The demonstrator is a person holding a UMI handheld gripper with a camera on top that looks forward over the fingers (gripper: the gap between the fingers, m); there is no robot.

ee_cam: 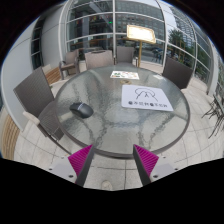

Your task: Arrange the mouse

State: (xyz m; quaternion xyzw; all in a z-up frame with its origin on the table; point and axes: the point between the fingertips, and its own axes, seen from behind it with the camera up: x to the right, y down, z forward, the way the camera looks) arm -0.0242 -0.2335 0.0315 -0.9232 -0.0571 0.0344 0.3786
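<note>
outdoor terrace, pale paving, round glass table with chairs around it and a glazed building front beyond.

nearest to me: gripper held above the table's near rim, fingers spread wide, magenta pads facing each other, nothing between them. i hold nothing.

mid table, ahead and left of the fingers: mouse, small, dark, rounded, low profile, resting flat on the glass. its orientation and any cable are too small to make out.

right of the mouse and well apart from it: white mat with dark print, lying flat. further back, a smaller green-white sheet near the far rim. chairs ring the table.

judgement: approach step, no contact yet. my guess is the mat is where the mouse belongs; the task does not say so.

to do it well: swing left, centre the mouse between the pads, come in low along the glass, close across the narrow sides. the shell looks smooth and curved, so it may slip out if i pinch high; grip low. glass is slick, so a one-sided touch may push it away.
</note>
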